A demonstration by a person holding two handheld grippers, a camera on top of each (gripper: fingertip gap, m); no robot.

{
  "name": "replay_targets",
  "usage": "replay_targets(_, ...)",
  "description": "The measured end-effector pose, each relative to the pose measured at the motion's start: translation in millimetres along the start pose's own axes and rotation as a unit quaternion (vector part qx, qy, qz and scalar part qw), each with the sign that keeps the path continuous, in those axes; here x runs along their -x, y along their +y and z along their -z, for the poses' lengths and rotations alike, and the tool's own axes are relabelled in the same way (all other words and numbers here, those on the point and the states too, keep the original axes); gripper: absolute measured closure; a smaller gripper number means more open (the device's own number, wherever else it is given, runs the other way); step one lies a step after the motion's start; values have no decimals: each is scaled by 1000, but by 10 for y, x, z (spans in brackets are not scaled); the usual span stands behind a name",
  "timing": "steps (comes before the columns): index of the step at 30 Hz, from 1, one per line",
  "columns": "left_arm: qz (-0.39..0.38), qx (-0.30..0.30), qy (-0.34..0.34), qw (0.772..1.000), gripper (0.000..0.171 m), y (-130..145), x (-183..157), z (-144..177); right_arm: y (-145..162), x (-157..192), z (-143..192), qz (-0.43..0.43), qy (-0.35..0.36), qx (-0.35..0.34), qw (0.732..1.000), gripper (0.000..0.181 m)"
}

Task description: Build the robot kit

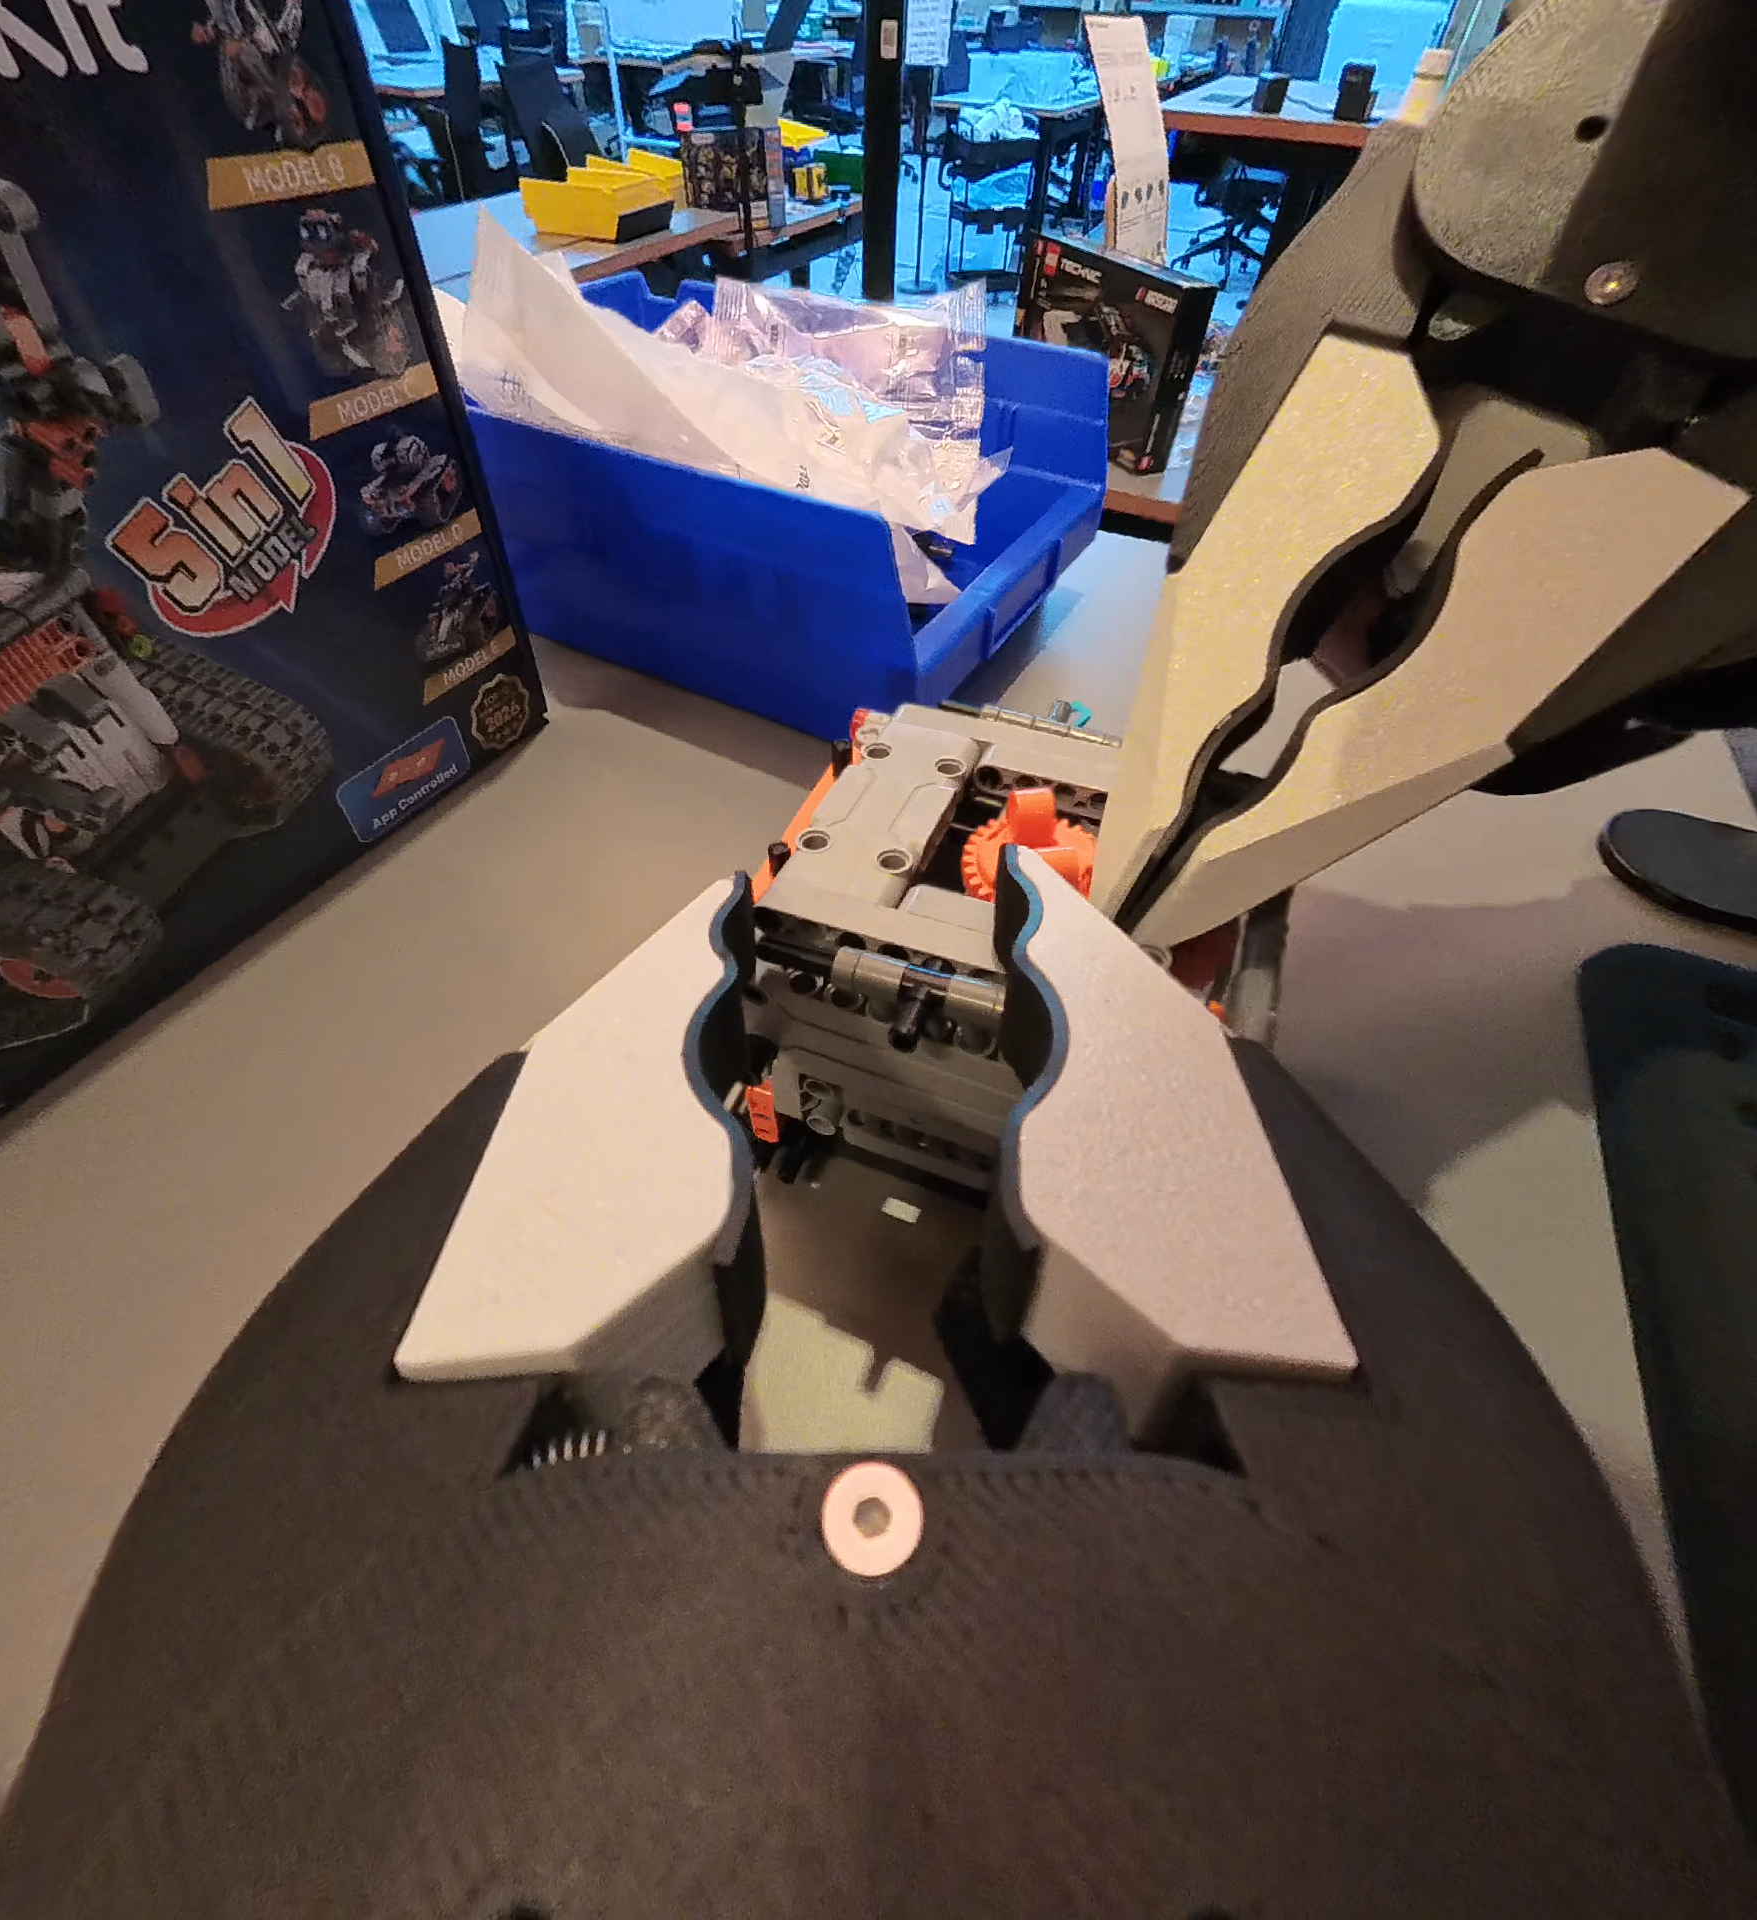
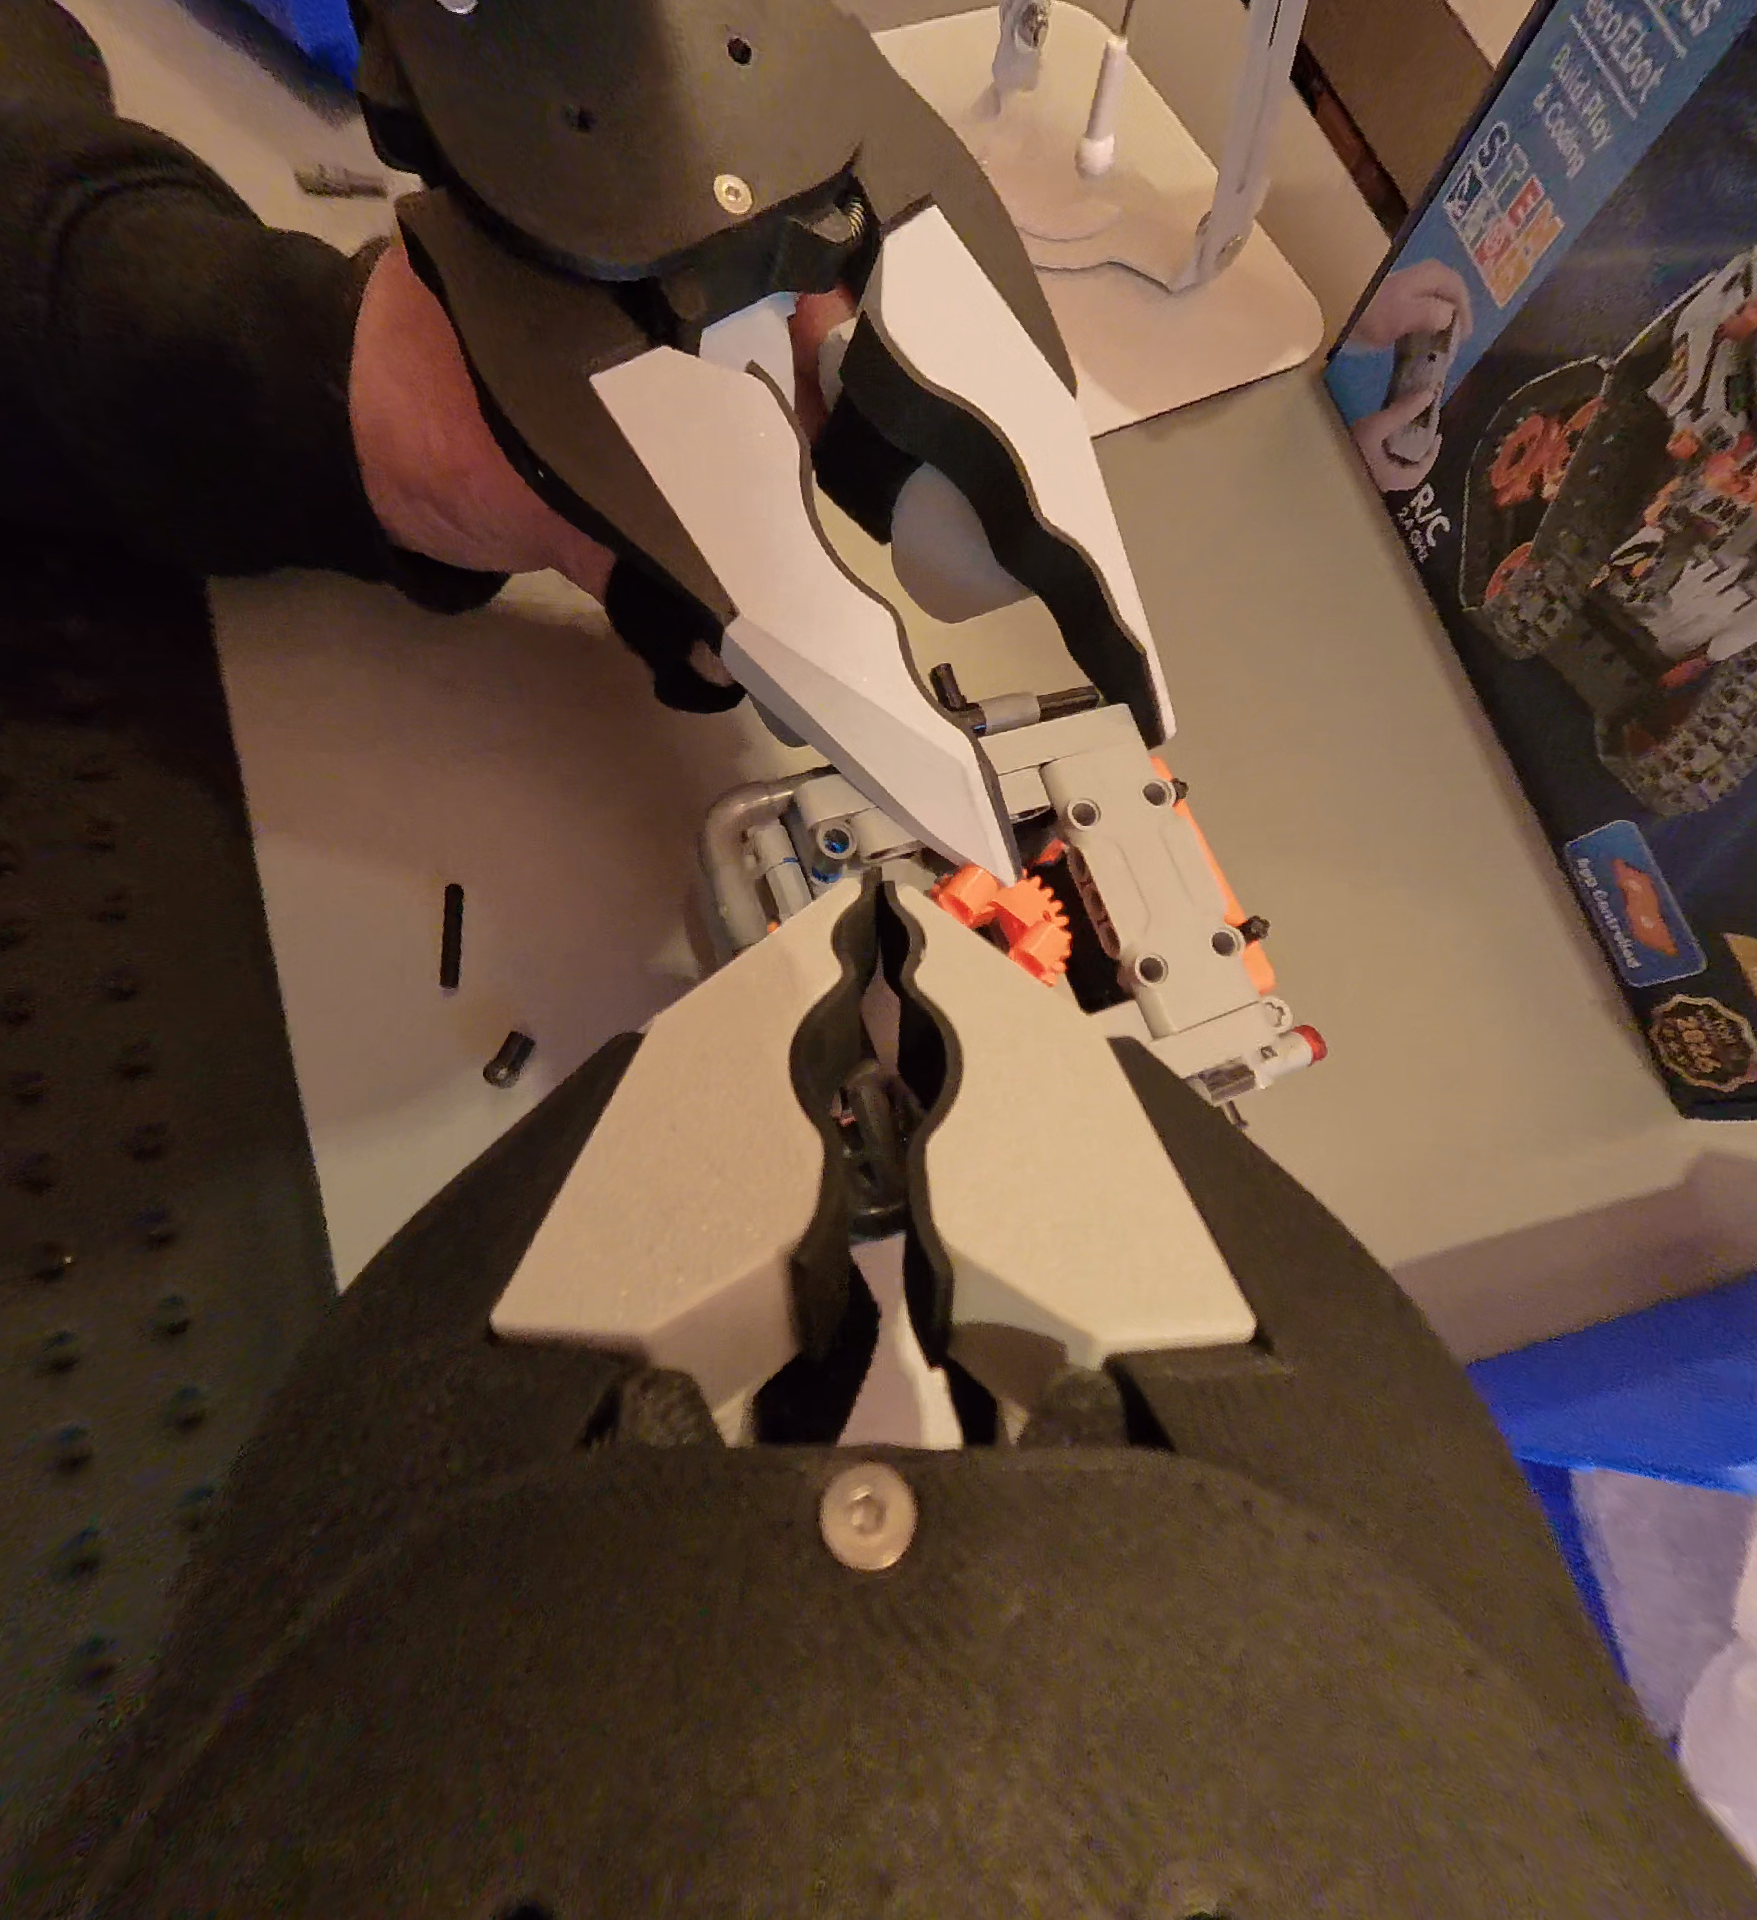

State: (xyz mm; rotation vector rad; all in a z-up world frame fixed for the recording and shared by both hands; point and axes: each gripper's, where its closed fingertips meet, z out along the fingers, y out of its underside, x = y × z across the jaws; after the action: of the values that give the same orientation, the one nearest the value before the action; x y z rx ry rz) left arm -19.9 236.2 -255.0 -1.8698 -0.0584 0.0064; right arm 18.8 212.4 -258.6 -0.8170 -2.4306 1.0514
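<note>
Left claw (image 1: pixel 874 935) clamps the grey-and-orange brick model (image 1: pixel 884 831) on the desk (image 1: pixel 282 1039). Right claw (image 2: pixel 879 914) is nearly closed on a small black part (image 2: pixel 869 1117), tips touching the model's orange gear (image 2: pixel 1019 920). The kit box (image 1: pixel 178 520) stands left; behind it, the blue bin (image 1: pixel 749 561) holds plastic bags (image 1: pixel 749 395).

Mixed light, wide-angle warp

My left view has cool blue daylight in the far room, its benches soft; my right view is dimmer and warmer. Edges bow, the perforated mat (image 2: pixel 74 1091) blurs, and soft shadows lie on the table (image 1: pixel 386 1039).
</note>
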Motion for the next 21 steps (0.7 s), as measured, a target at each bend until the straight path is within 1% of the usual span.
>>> replay_targets(1,-11,1,-4,1000,129,-21,2,14,-18,16,25,1,-2,-5,1000,181)
replay_targets(3,-17,8,-6,1000,137,-43,20,57,-54,27,71,-3,-1,-10,1000,181)
replay_targets(4,-13,11,-4,1000,133,-51,26,77,-57,49,73,-5,-6,-10,1000,181)
replay_targets(6,-15,20,11,1000,133,-67,-5,131,-37,85,43,-6,-7,-4,1000,176)
replay_targets(7,-16,36,20,999,131,-38,-30,144,-22,92,28,-6,-4,0,1000,176)
replay_targets(10,-33,48,39,998,131,-42,-162,183,-43,97,18,-13,5,-10,1000,177)
replay_targets(12,-62,51,39,996,140,-35,-233,210,-20,93,5,-6,11,-2,1000,181)
replay_targets(14,-73,53,46,995,152,-8,-291,216,3,79,-6,-4,15,4,1000,181)
replay_targets(16,-73,45,45,995,155,-3,-304,220,10,73,-7,-2,17,5,1000,181)
replay_targets(19,-90,45,52,994,169,3,-363,234,11,65,-12,-1,19,8,1000,181)
replay_targets(21,-102,47,57,992,171,5,-390,234,17,62,-8,-5,17,5,1000,181)
